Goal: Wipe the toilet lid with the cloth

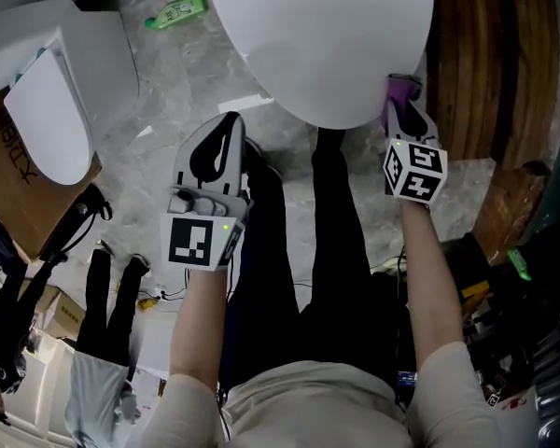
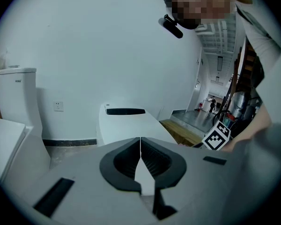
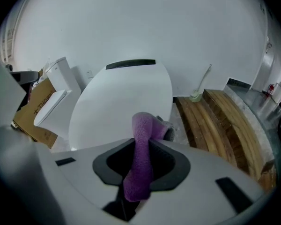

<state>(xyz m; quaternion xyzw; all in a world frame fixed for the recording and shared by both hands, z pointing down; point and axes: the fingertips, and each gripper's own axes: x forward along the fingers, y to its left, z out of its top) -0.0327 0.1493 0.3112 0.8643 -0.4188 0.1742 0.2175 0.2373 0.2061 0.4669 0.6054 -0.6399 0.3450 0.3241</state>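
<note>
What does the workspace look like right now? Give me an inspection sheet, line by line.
Surface: toilet lid, white, down, no marks seen.
Job's things: purple cloth, beside the lid's near right edge.
Clutter: green bottle lying on the floor; cardboard box next to a second toilet.
Tools: left tool shut and empty, off the lid; right tool shut on the cloth.
Cables: thin cable on the floor by the person's legs.
Surroundings: marbled floor, wooden platform at the right, white wall.
</note>
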